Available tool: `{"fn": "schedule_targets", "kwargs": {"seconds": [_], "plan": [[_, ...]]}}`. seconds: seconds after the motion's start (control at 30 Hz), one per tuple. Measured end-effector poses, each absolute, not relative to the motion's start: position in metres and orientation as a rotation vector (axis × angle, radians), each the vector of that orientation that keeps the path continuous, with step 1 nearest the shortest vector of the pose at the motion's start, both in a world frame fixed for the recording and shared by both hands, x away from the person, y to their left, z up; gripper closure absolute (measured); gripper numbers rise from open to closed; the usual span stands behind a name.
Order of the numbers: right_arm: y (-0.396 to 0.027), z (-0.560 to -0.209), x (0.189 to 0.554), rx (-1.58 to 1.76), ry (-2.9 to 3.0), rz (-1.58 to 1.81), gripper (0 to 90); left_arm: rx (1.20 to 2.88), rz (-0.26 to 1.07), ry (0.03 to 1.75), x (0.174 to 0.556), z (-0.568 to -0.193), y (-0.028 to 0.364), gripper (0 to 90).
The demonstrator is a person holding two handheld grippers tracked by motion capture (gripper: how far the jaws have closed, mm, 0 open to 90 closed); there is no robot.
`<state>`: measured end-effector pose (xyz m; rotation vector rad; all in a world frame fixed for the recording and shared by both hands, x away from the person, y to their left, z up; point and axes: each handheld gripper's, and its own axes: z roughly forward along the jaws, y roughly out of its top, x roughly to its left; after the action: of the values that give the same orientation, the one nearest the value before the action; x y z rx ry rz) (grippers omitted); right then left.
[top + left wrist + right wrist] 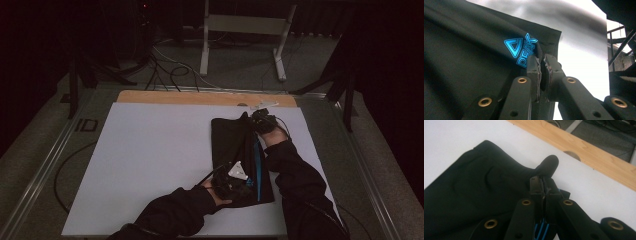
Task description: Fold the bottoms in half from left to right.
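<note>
A black garment (231,147) with a blue side stripe lies on the white table sheet (150,160), right of centre. My left gripper (235,181) pinches its near edge, jaws shut on the cloth. In the left gripper view my left gripper (543,65) holds a fold of the black garment (469,67) beside a blue "PEAK" logo (521,48). My right gripper (262,120) is shut on the far top corner. In the right gripper view my right gripper (543,183) clamps the black garment (479,190), and a tab of cloth sticks up past the tips.
A wooden strip (200,98) runs along the table's far edge, also seen as the wooden strip (584,147). Beyond it stand a white metal frame (245,30) and cables (170,70) on the floor. The left part of the sheet is bare.
</note>
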<state>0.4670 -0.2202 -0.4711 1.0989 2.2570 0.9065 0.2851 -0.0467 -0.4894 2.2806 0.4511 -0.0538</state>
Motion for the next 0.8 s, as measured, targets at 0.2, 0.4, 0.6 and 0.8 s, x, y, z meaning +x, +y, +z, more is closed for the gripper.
{"fn": "schedule_targets", "kwargs": {"seconds": [0.2, 0.4, 0.6, 0.8], "plan": [[-0.224, -0.480, 0.470, 1.111, 2.257, 0.879, 87.7, 2.296, -0.069, 0.452, 0.290, -0.493, -0.054, 83.8], [-0.227, -0.490, 0.475, 1.122, 2.253, 0.854, 87.8, 2.298, -0.078, 0.458, 0.294, -0.497, -0.060, 83.6], [-0.231, -0.497, 0.479, 1.153, 2.242, 0.847, 87.5, 2.295, -0.089, 0.479, 0.298, -0.501, -0.063, 83.2], [-0.228, -0.499, 0.479, 1.141, 2.249, 0.815, 87.1, 2.293, -0.097, 0.476, 0.299, -0.503, -0.063, 81.8]]}}
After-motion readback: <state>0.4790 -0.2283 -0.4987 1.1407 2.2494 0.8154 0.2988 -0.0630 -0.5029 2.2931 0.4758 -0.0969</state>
